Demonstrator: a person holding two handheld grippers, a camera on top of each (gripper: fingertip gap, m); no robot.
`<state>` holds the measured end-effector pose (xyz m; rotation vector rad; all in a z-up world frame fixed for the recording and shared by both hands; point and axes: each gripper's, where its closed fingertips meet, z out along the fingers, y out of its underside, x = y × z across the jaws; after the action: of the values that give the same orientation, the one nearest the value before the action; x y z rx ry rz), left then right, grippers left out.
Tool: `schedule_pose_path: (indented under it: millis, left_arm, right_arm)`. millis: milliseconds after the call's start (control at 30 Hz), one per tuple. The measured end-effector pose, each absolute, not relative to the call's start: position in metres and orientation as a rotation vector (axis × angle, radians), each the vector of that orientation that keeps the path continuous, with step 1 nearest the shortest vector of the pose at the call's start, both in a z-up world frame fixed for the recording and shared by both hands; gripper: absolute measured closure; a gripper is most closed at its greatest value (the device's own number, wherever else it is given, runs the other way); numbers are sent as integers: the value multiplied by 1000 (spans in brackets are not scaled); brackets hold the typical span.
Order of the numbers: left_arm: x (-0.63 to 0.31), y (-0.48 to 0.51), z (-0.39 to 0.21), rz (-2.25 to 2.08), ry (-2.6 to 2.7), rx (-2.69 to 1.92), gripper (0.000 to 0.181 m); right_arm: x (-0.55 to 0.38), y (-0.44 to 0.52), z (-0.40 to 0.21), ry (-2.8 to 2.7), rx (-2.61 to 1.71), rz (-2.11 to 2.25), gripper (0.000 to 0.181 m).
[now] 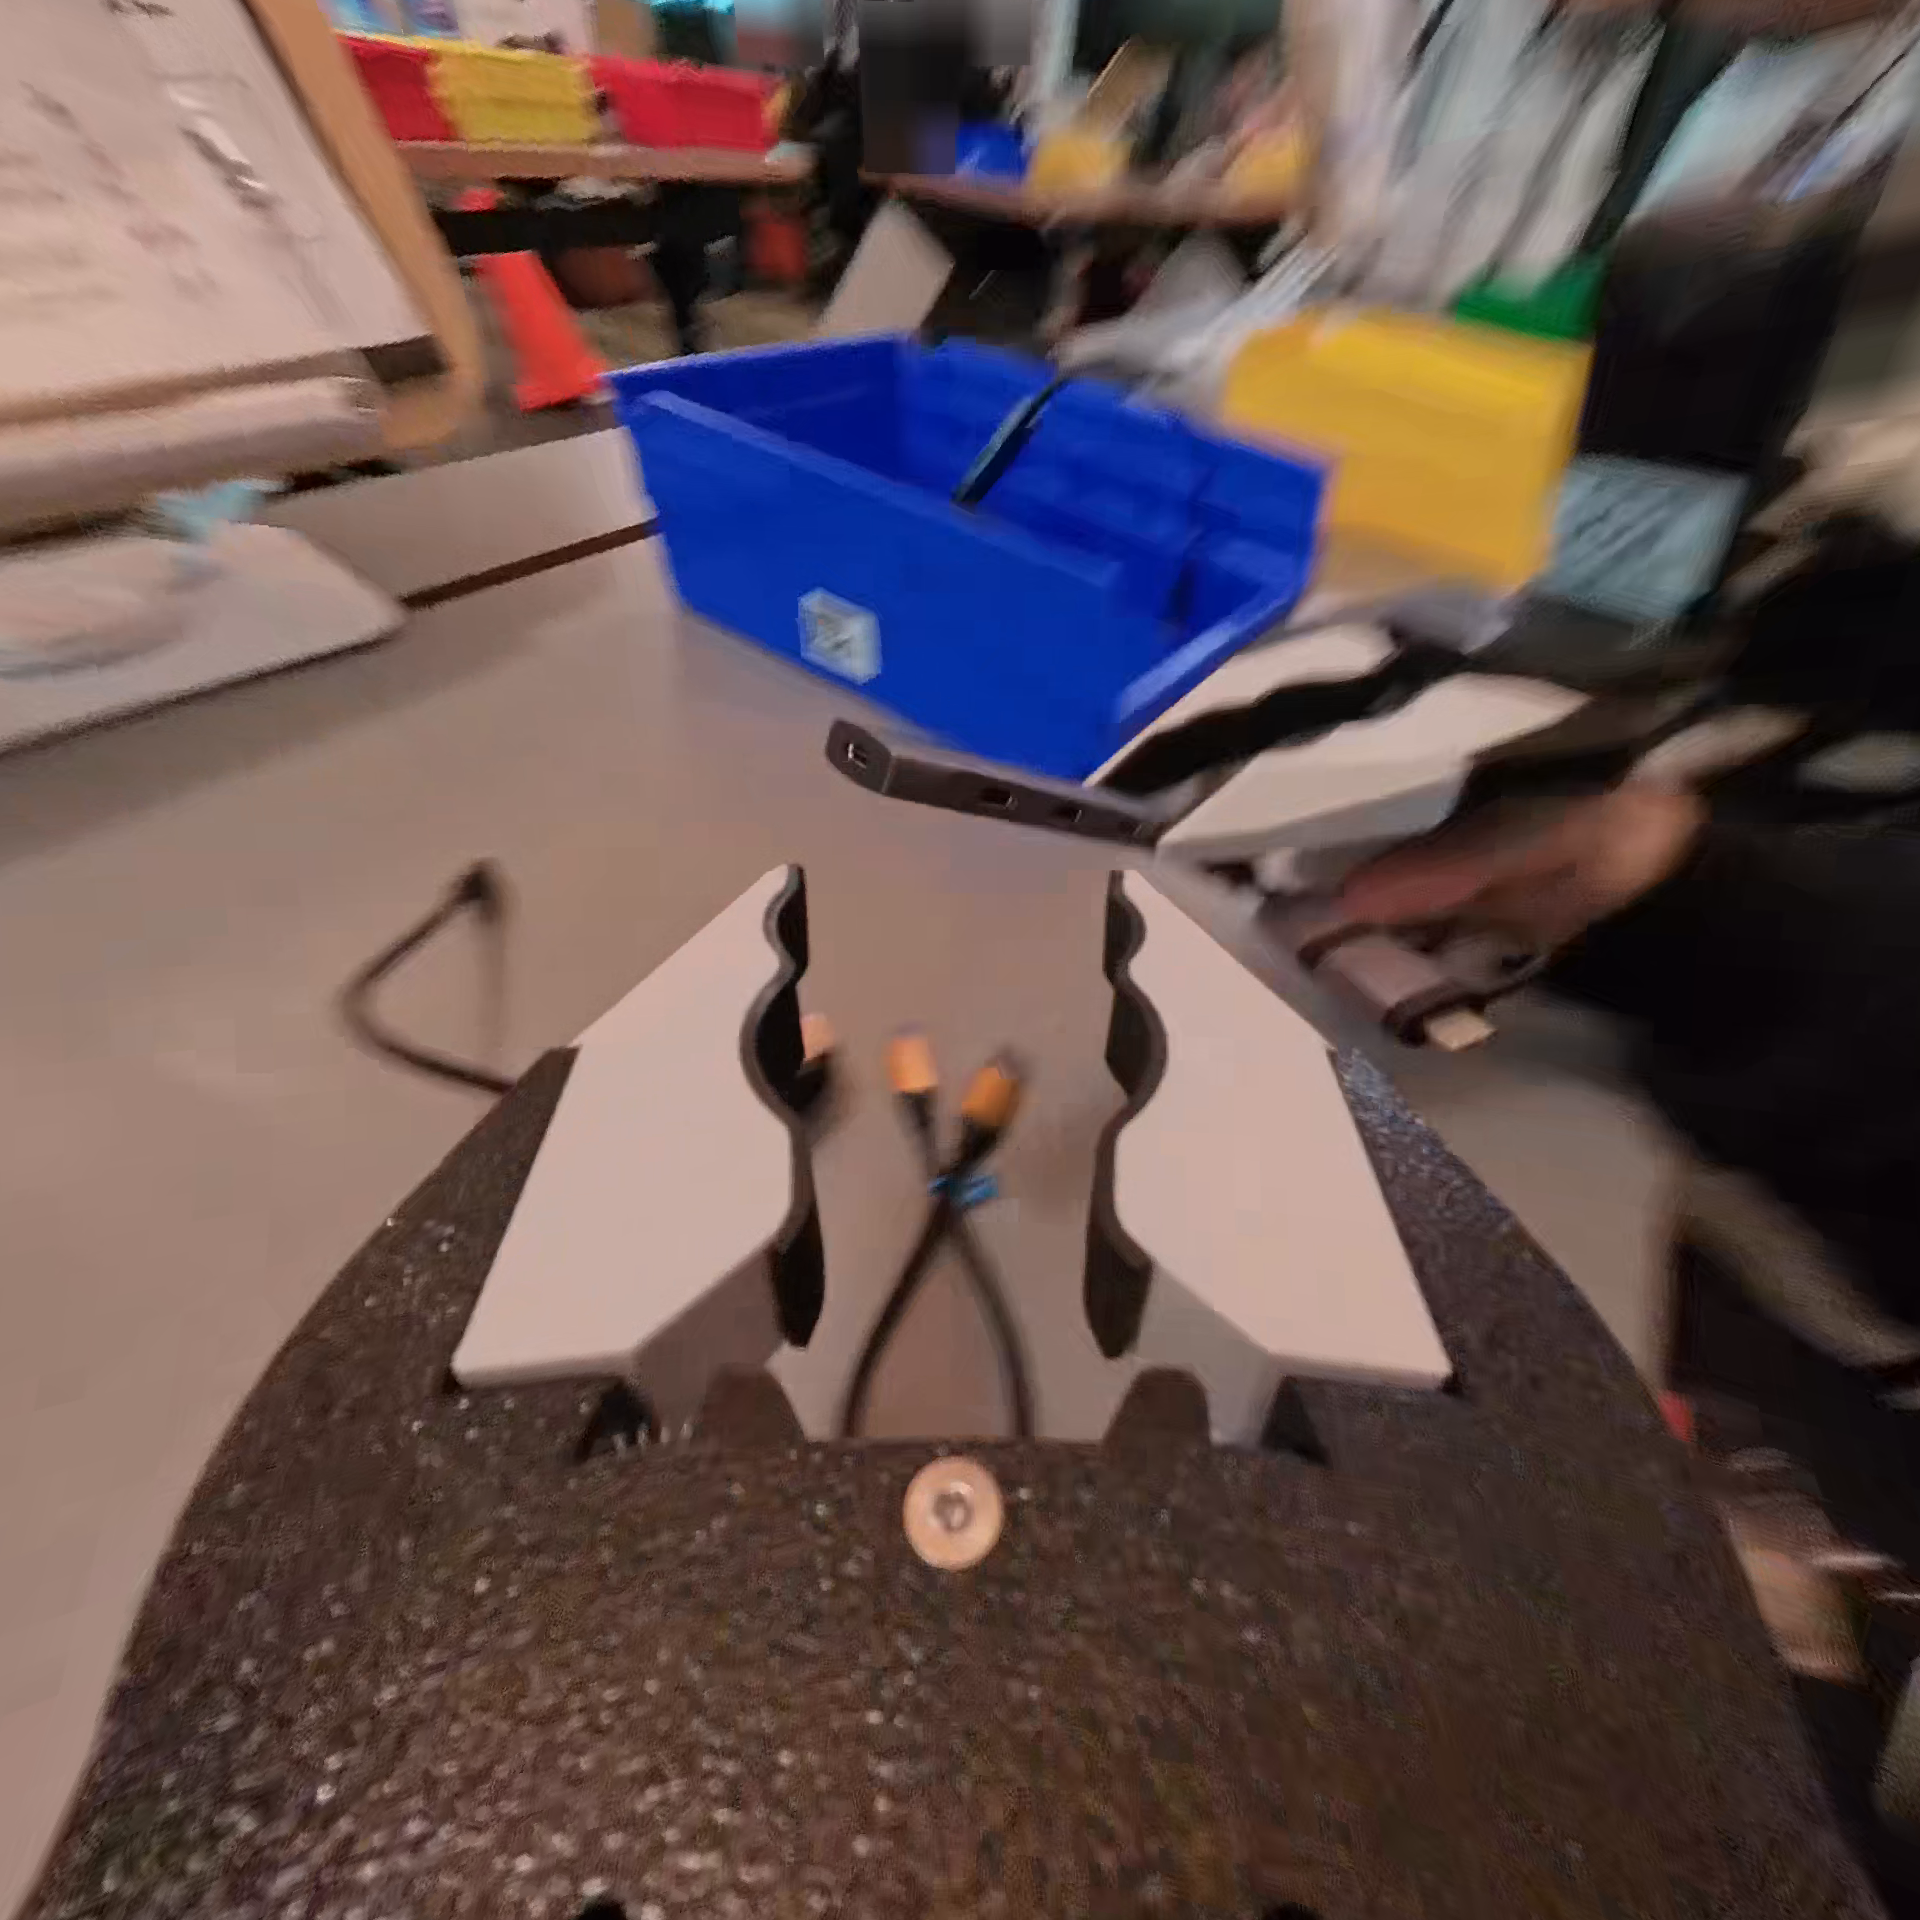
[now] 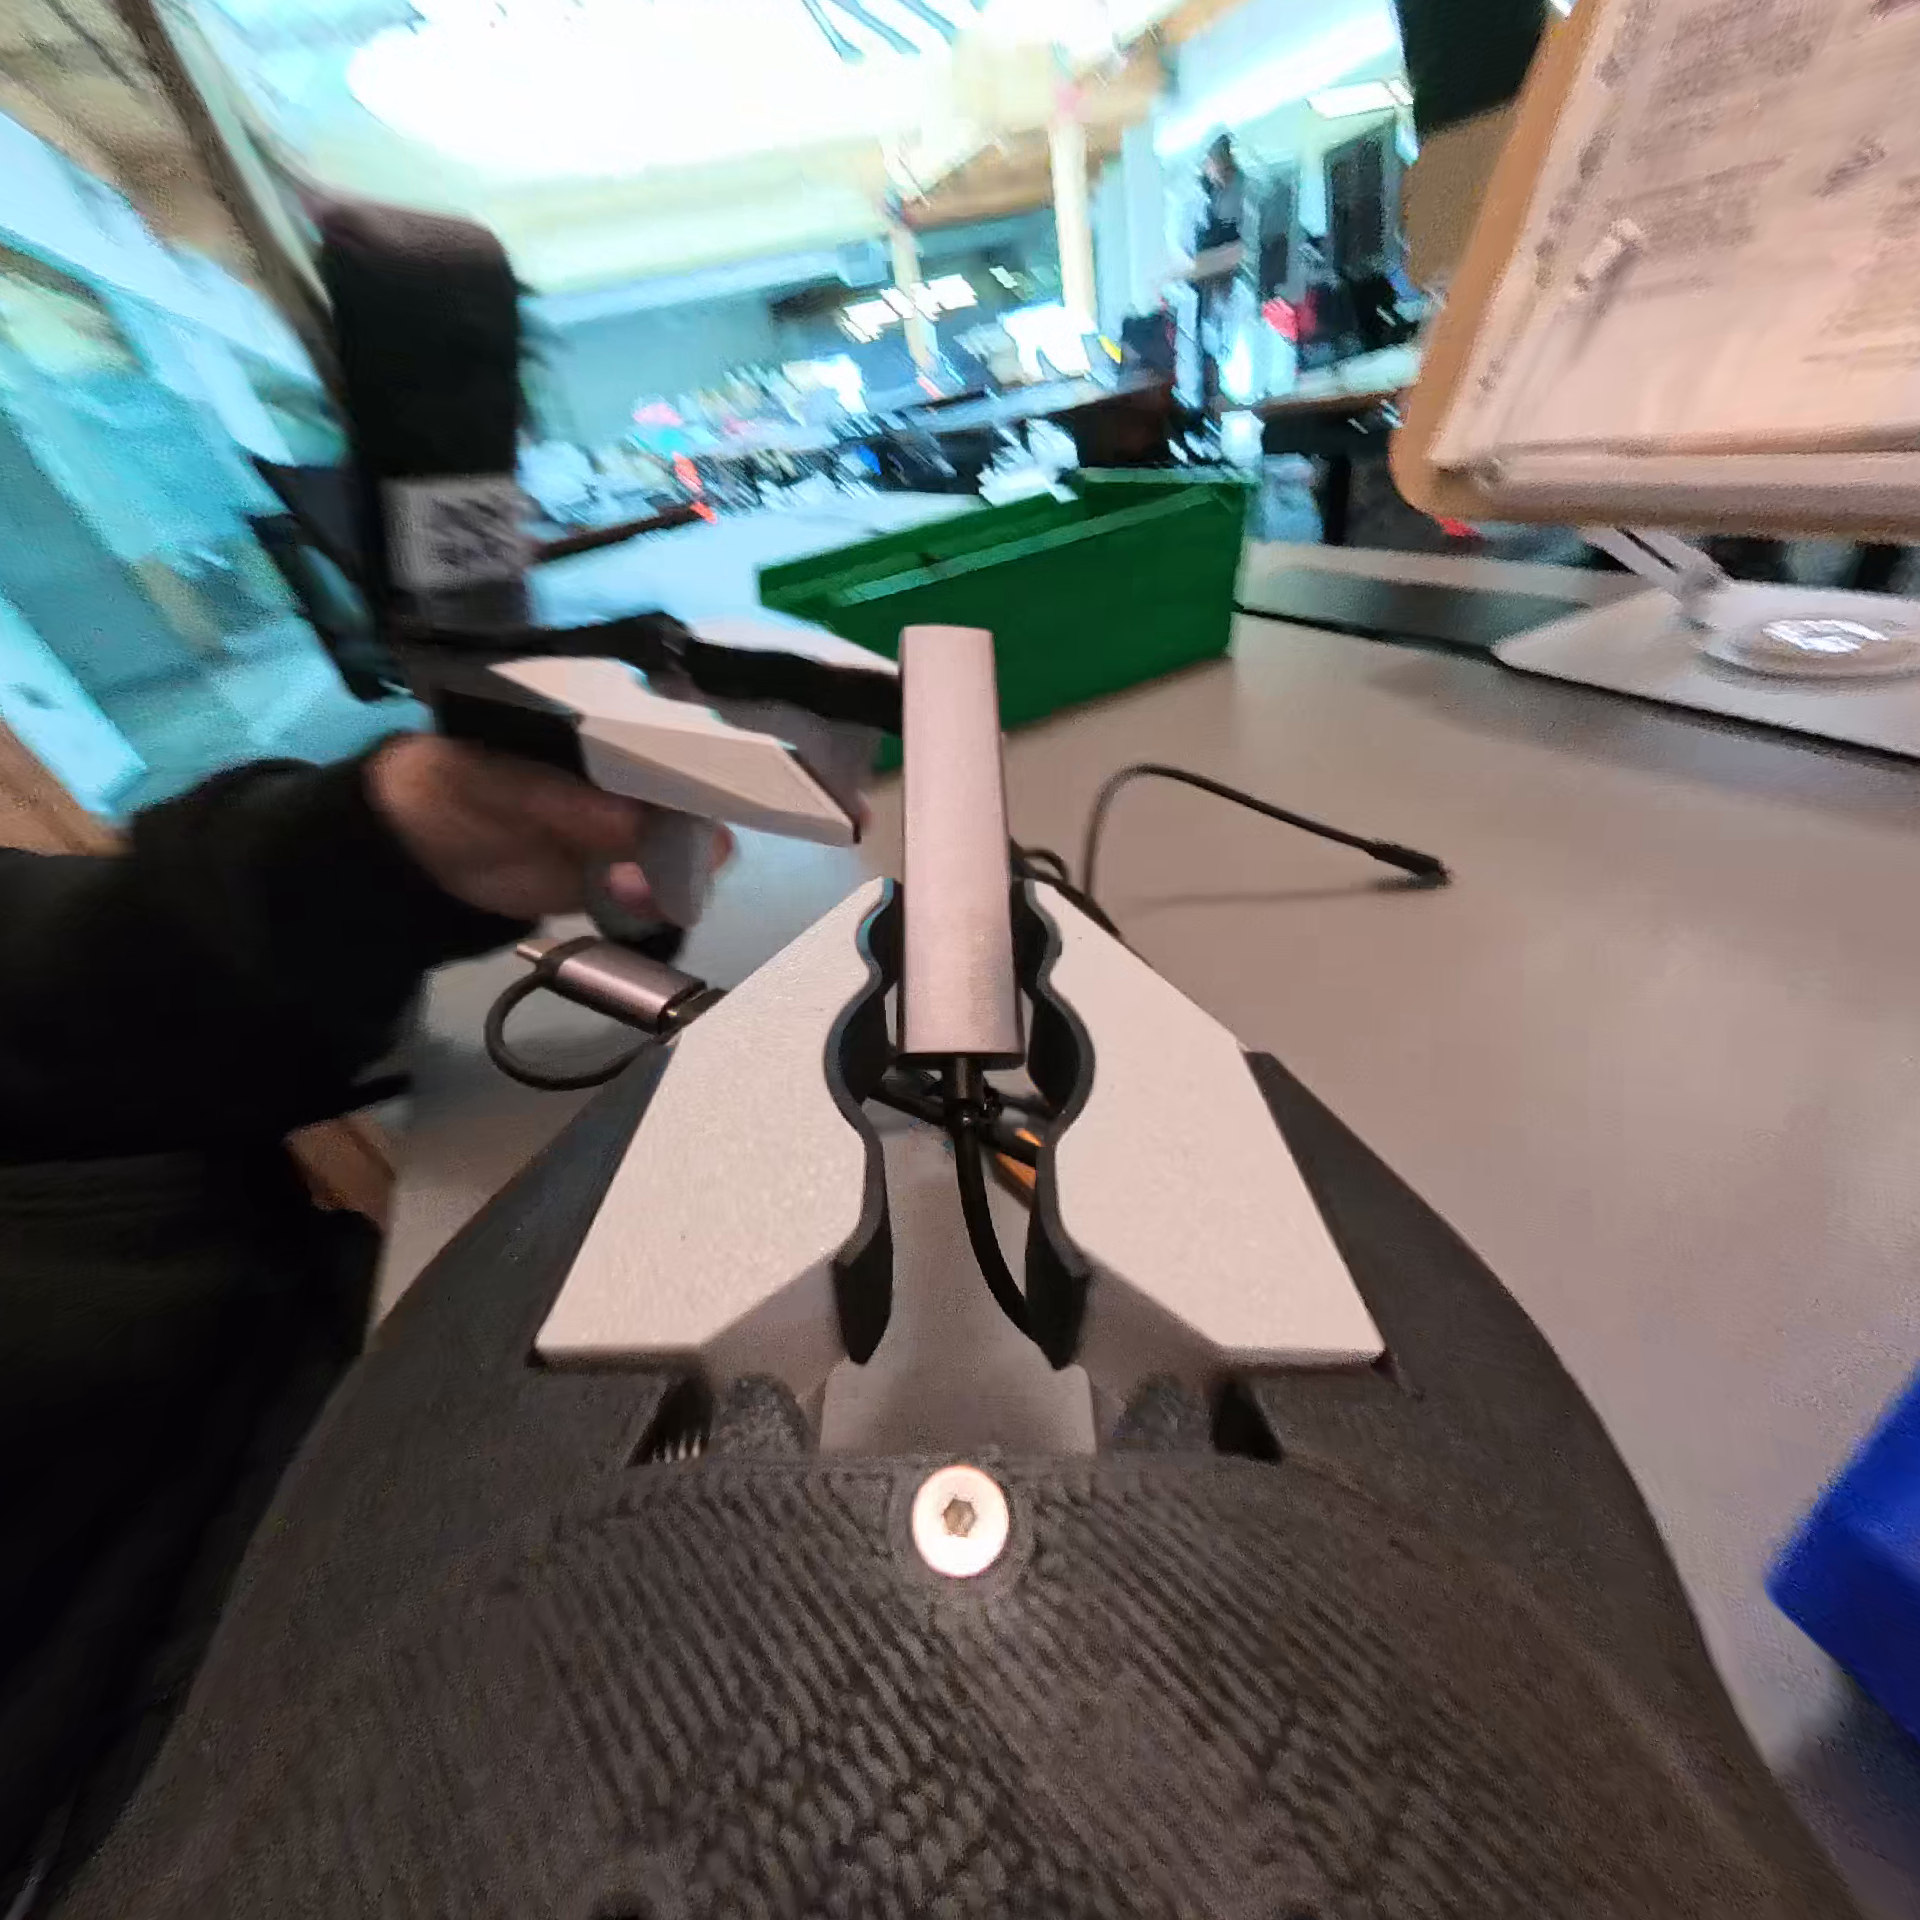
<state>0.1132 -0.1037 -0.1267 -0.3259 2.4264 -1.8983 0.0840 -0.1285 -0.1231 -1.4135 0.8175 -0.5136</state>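
Right gripper (image 2: 956, 914) pinches a grey hub (image 2: 951, 831), its cable end hidden; left gripper (image 1: 956, 904) spread, background blurred.

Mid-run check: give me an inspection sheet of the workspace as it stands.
Surface: grey table, mostly bare.
Job's things: grey hub with ports, clamped upright in right gripper.
Clutter: grey adapter on short looped lead.
Grippers: left gripper open above orange-tipped cables; right shut.
Cables: black cable on table; hub's lead hangs between jaws.
Surroundings: blue bin, yellow bin, green bin, board on stand.
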Motion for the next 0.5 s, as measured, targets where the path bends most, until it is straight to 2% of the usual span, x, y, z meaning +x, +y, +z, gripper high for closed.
schedule_pose_path:
  millis: [33, 133, 233, 267, 300, 433, 500]
  left_arm:
    - [106, -106, -117, -2079, 2439, -379, 126]
    - [95, -104, -88, -2520, 2355, -455, 138]
    - [90, -103, -81, -2668, 2308, -449, 146]
    - [87, -103, -80, -2700, 2303, -415, 159]
    - [86, -103, -80, -2722, 2292, -404, 161]
    - [84, -103, -82, -2596, 2279, -253, 163]
    - [91, -105, -92, -2294, 2286, -136, 163]
  right_arm:
    - [81, -125, -116, 780, -1373, -486, 161]
    - [72, -116, -101, 696, -1307, -439, 161]
    - [70, -112, -100, 672, -1317, -445, 161]
    - [70, -111, -100, 663, -1319, -447, 161]
    - [70, -110, -101, 662, -1316, -452, 161]
    - [73, -112, -109, 667, -1377, -499, 159]
    - [73, -119, -106, 655, -1426, -620, 135]
